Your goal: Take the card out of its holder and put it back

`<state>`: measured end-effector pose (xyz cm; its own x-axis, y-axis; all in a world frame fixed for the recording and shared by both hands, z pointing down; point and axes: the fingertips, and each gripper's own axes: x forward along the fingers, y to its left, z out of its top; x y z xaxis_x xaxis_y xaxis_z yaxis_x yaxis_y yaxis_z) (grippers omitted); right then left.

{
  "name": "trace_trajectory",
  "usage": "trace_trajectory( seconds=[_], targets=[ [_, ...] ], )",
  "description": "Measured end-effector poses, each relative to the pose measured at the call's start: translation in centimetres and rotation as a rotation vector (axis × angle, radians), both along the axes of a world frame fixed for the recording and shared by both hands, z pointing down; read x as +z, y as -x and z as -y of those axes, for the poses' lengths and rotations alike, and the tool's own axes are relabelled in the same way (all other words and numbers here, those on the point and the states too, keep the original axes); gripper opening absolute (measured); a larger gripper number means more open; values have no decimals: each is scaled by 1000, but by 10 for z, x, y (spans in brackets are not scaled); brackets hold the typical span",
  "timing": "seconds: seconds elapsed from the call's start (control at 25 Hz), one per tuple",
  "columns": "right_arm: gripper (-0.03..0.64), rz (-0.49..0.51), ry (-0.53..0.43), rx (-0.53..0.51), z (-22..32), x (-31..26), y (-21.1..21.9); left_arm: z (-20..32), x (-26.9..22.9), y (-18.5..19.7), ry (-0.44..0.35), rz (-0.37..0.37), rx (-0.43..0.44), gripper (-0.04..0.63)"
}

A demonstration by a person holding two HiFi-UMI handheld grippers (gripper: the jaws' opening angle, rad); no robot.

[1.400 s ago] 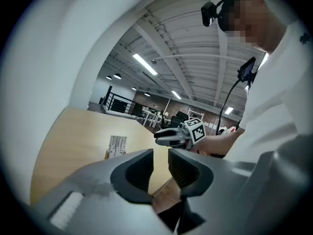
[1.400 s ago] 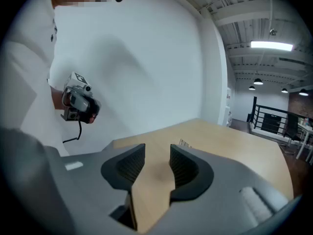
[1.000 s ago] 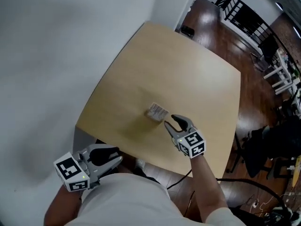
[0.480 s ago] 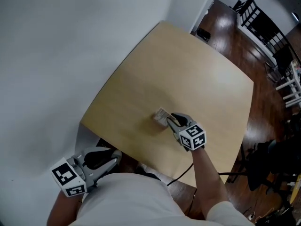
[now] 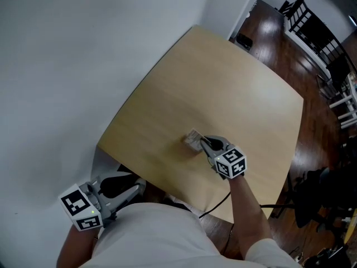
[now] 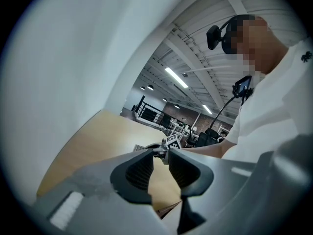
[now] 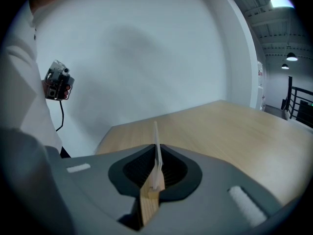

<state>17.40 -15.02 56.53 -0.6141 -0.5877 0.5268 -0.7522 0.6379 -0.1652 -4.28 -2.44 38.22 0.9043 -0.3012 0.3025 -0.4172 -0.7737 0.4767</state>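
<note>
White wall (image 5: 72, 66) at left, pale wood table (image 5: 234, 82) against it, glossy dark wood floor (image 5: 276, 38), black chairs (image 5: 301, 10) far right, strip lights (image 6: 176, 77) on exposed ceiling, black railing (image 7: 299, 104) beyond.

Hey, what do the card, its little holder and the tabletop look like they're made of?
The card: a thin, stiff sheet, pale and slightly translucent at the edge, probably plastic or laminated paper. The holder: light bare wood, by its tan grain. The tabletop: pale wood-look surface with fine grain lines and a soft sheen, veneer or laminate; cannot tell which.
</note>
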Motion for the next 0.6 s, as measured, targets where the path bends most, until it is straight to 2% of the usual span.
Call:
trace_trajectory(
  seconds=[0.6],
  targets=[
    [21,12,-20,-3,3,-26,1,7,1,-1,7,-19,40,104]
  ],
)
